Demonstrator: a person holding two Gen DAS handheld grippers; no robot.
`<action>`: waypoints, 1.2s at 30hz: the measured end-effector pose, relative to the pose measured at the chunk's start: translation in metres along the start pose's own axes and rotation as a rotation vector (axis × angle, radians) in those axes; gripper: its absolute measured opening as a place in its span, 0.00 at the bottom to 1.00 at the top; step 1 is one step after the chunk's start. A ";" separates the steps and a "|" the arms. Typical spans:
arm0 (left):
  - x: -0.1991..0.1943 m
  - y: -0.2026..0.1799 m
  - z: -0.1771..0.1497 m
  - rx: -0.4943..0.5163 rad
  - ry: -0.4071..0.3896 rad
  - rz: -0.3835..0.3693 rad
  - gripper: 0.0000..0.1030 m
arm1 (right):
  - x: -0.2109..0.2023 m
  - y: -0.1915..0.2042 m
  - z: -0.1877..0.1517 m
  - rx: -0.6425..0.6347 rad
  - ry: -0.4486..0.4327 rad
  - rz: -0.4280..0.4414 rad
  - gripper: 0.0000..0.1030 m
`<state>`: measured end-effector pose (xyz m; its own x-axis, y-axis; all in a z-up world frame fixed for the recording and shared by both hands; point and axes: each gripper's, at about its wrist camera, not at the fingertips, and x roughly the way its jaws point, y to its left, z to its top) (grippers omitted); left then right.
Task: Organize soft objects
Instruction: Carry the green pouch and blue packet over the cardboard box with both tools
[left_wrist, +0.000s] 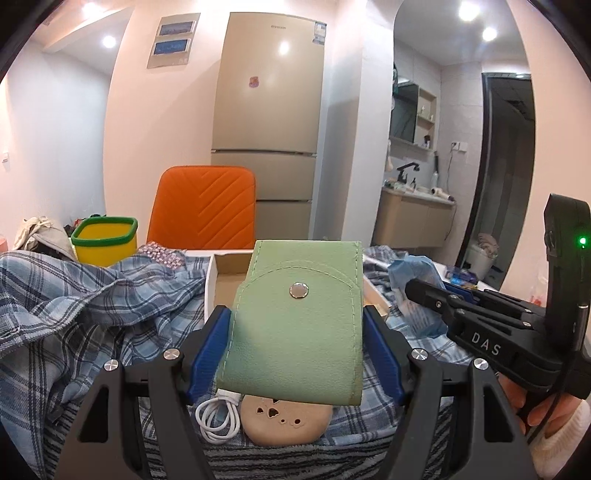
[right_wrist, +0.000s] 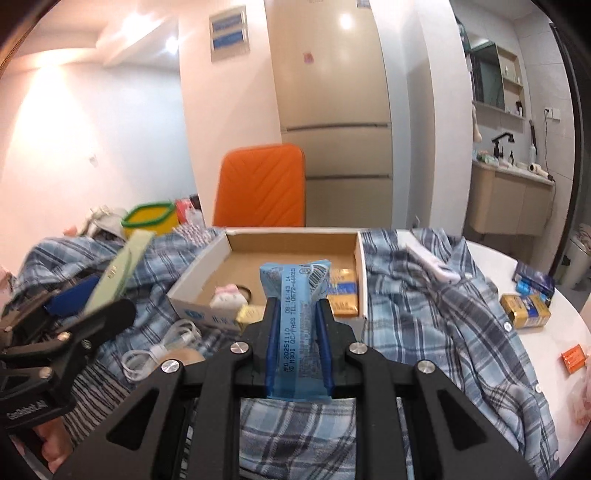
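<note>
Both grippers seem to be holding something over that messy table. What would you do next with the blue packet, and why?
Probably carry the blue packet a little forward and release it into the cardboard box. The right gripper is shut on it, lifted clear of the plaid shirt, and the open box lies straight ahead with bare floor beside the yellow packs. The left gripper holds the green pouch aside.

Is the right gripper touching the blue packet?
Touching. The right wrist view shows the right gripper with its jaws pressed against both sides of the blue packet.
</note>
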<state>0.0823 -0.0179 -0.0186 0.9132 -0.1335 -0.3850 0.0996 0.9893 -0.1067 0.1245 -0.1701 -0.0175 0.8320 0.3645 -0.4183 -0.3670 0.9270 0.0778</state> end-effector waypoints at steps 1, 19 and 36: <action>-0.004 -0.001 0.000 0.004 -0.014 0.003 0.71 | -0.003 -0.001 0.001 0.004 -0.018 0.008 0.18; -0.043 -0.024 0.088 0.043 -0.227 0.000 0.71 | -0.024 0.001 0.059 0.001 -0.124 -0.053 0.18; 0.037 0.019 0.156 -0.038 -0.215 0.063 0.71 | 0.026 0.018 0.152 0.007 -0.233 -0.048 0.18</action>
<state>0.1798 0.0055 0.1075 0.9807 -0.0518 -0.1886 0.0284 0.9918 -0.1246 0.2029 -0.1303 0.1104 0.9223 0.3298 -0.2015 -0.3223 0.9440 0.0699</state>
